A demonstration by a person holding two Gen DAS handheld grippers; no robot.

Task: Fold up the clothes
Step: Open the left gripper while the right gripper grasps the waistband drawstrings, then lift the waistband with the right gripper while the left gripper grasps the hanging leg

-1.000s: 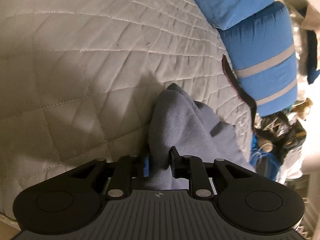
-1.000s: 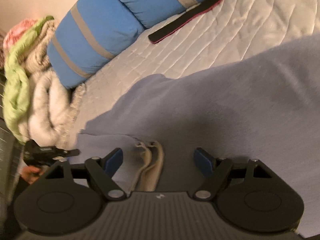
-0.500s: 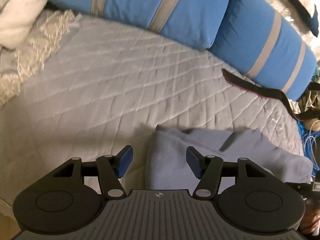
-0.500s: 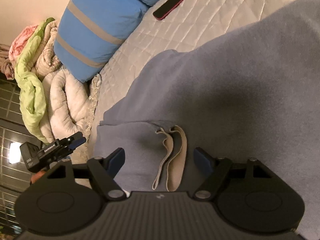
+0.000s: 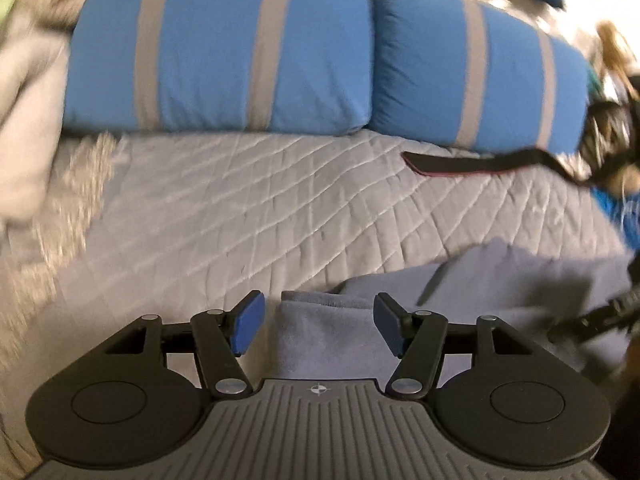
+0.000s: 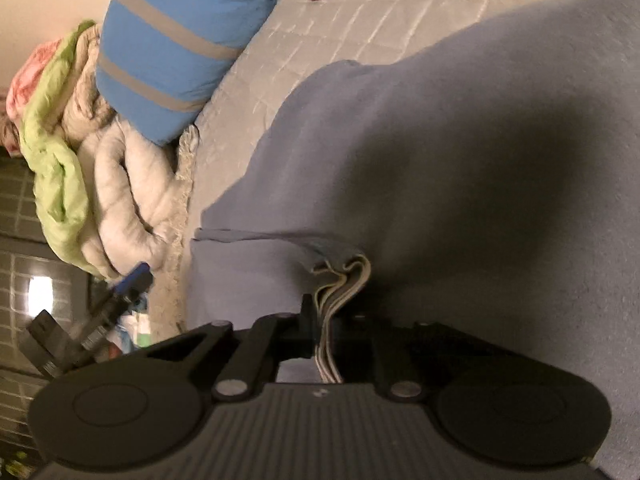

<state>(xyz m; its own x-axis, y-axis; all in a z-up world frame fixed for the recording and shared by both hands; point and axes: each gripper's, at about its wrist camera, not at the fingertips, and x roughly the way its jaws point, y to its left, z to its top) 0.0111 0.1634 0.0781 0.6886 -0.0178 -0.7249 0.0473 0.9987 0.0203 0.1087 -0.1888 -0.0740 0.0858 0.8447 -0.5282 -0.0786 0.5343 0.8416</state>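
Two tools work over a grey-blue fleece garment spread on the quilted bedspread. Right tool is closing, its pads clamped on the garment's bunched beige-edged hem. Left tool hangs released above a folded corner of the same garment, pads apart and not pressing the cloth between them. Beyond lie two blue pillows with grey stripes and a dark strap. Heaped blankets sit at the bed's edge.
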